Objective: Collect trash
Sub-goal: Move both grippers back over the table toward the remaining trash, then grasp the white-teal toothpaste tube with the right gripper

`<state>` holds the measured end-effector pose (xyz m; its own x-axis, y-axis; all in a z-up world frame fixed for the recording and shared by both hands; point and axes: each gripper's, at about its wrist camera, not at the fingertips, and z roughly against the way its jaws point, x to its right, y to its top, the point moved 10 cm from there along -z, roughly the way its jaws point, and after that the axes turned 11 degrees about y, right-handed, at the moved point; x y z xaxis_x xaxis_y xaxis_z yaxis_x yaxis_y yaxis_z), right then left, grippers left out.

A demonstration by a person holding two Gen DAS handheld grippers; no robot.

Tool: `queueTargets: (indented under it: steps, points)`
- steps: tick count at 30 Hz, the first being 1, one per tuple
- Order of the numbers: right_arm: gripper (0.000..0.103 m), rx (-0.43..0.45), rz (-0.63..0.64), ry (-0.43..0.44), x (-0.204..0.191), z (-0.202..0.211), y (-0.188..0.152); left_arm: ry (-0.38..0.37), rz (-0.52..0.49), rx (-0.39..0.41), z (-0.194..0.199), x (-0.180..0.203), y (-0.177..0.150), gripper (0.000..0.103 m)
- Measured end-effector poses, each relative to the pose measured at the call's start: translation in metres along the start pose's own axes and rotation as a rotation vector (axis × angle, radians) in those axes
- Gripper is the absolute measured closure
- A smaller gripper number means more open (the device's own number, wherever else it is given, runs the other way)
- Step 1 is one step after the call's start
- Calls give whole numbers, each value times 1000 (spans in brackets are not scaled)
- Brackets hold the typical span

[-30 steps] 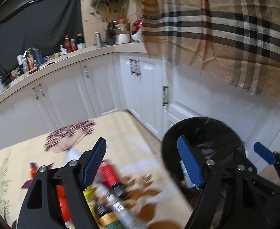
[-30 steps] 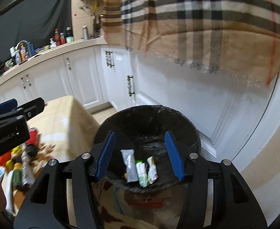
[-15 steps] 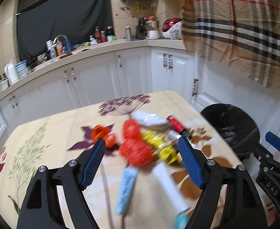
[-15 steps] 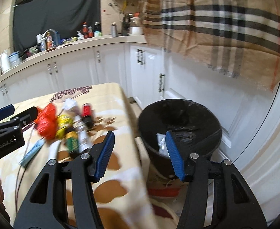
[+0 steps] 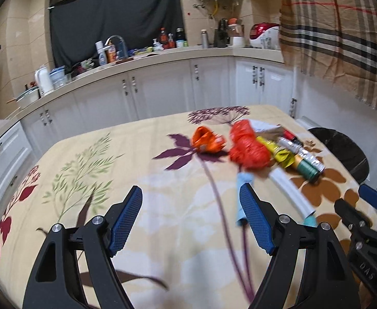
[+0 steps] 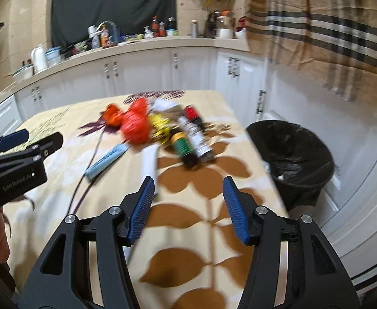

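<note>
Trash lies in a loose heap toward the far right of the floral-clothed worktop (image 5: 142, 170). Going left to right: the left gripper (image 5: 191, 216) hangs over bare cloth, jaws released, gripping nothing. Beyond it sit an orange wrapper (image 5: 207, 143), a crumpled red bag (image 5: 248, 149), a light blue tube (image 6: 108, 158), a white tube (image 6: 149, 162), a yellow wrapper (image 5: 278, 152) and a green-labelled bottle (image 6: 183, 145). The right gripper (image 6: 188, 206) hovers over the near cloth, jaws apart and empty. A black-lined trash bin (image 6: 295, 152) stands just beside the worktop's right edge, with scraps inside.
</note>
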<state>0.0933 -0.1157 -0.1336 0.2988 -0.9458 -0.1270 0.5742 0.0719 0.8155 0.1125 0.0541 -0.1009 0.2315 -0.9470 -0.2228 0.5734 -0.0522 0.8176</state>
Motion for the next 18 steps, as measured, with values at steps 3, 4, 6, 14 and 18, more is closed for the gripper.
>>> queueTargets:
  steps: [3,4,6,14,18]
  points:
    - [49,-19,16,30,-17,-4,-9,20,8,-10,0,-13,-10,27]
    - [49,-25,22,38,-22,-5,-12,24,10,-13,0,-17,-12,27]
    - [49,-34,33,47,-29,-6,-17,39,13,-22,0,-25,-19,27]
    - [49,-70,54,51,-41,-8,-32,64,40,-59,-5,-45,-38,27]
    - [50,-91,49,51,-38,-11,-39,59,42,-70,-5,-45,-43,27]
